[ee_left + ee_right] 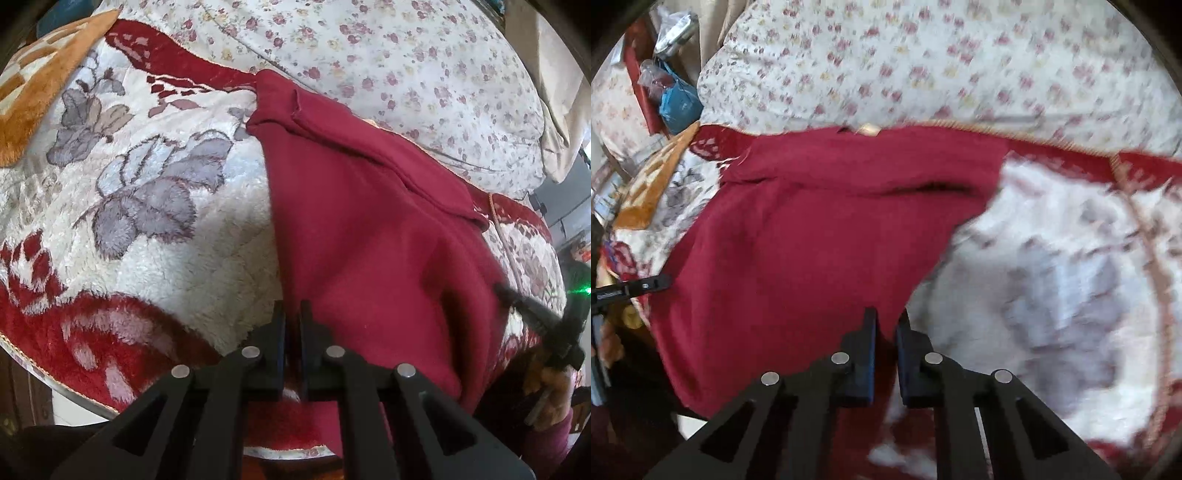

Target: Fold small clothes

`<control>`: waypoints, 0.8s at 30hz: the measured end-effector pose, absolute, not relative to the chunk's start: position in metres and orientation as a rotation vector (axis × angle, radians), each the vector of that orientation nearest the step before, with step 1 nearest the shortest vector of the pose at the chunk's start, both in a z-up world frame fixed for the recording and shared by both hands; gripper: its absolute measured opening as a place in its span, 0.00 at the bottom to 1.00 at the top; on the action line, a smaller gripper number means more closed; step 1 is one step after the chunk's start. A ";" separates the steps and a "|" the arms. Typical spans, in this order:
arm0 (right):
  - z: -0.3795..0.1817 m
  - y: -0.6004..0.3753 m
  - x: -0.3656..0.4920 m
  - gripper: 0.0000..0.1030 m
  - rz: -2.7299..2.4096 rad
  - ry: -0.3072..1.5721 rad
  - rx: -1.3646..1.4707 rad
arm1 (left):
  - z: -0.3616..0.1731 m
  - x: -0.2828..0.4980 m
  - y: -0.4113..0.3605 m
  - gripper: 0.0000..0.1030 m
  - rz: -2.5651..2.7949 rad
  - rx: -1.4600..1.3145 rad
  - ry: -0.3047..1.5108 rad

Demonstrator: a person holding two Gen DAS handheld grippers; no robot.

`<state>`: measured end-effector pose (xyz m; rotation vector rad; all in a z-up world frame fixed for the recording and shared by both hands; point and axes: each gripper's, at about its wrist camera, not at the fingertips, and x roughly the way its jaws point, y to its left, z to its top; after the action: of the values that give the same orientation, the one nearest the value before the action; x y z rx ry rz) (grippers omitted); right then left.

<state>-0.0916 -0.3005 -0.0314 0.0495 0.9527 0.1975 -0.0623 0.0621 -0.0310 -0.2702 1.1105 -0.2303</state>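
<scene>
A dark red garment (369, 221) lies spread on a fluffy white, grey and red floral blanket (166, 229). My left gripper (293, 314) is shut on the garment's near left edge. My right gripper (886, 321) is shut on the garment (812, 229) at its near right corner. Both hold the near hem, which hangs toward me off the bed's front edge. The right gripper's finger shows at the right of the left wrist view (532, 310). The left gripper's finger shows at the left of the right wrist view (635, 286). The right view is blurred by motion.
A flowered white quilt (406, 66) lies bunched behind the garment. An orange and white checked cushion (40, 77) sits at the far left. Bags and clutter (672, 88) stand beyond the bed's left corner. The blanket's front edge (55, 384) drops off near me.
</scene>
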 end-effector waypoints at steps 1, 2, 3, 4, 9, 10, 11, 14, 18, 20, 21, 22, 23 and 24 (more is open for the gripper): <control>-0.029 -0.305 -0.090 0.07 0.174 0.951 0.055 | -0.030 -0.063 0.062 0.07 -0.236 -0.271 1.108; -0.029 -0.312 -0.088 0.07 0.147 0.956 0.060 | -0.030 -0.064 0.061 0.08 -0.242 -0.276 1.110; -0.033 -0.315 -0.084 0.07 0.137 0.971 0.069 | -0.030 -0.065 0.061 0.10 -0.239 -0.282 1.118; -0.036 -0.316 -0.082 0.07 0.142 0.989 0.081 | -0.030 -0.067 0.061 0.19 -0.239 -0.283 1.120; -0.033 -0.318 -0.099 0.46 0.209 1.017 0.163 | -0.026 -0.091 0.056 0.72 -0.258 -0.290 1.084; -0.031 -0.319 -0.104 0.57 0.233 1.016 0.182 | -0.027 -0.095 0.054 0.72 -0.266 -0.291 1.087; -0.029 -0.319 -0.111 0.69 0.264 1.017 0.200 | -0.029 -0.100 0.051 0.72 -0.273 -0.280 1.099; -0.028 -0.313 -0.127 0.69 0.316 1.036 0.186 | -0.041 -0.109 0.041 0.72 -0.265 -0.251 1.130; -0.037 -0.307 -0.146 0.70 0.360 1.078 0.187 | -0.053 -0.114 0.030 0.72 -0.252 -0.251 1.123; -0.043 -0.310 -0.151 0.70 0.363 1.097 0.212 | -0.052 -0.114 0.028 0.71 -0.280 -0.296 1.092; -0.046 -0.312 -0.152 0.70 0.361 1.102 0.223 | -0.055 -0.112 0.025 0.68 -0.323 -0.358 1.094; -0.048 -0.314 -0.153 0.70 0.356 1.107 0.233 | -0.058 -0.112 0.022 0.54 -0.350 -0.391 1.111; -0.050 -0.317 -0.153 0.70 0.349 1.111 0.240 | -0.061 -0.112 0.018 0.34 -0.358 -0.381 1.132; -0.051 -0.319 -0.153 0.70 0.342 1.113 0.250 | -0.062 -0.112 0.011 0.23 -0.336 -0.296 1.136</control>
<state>-0.1532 -0.3188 -0.0508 0.2504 1.1133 0.3424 -0.1125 0.0108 -0.0621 -0.2956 1.1363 -0.3359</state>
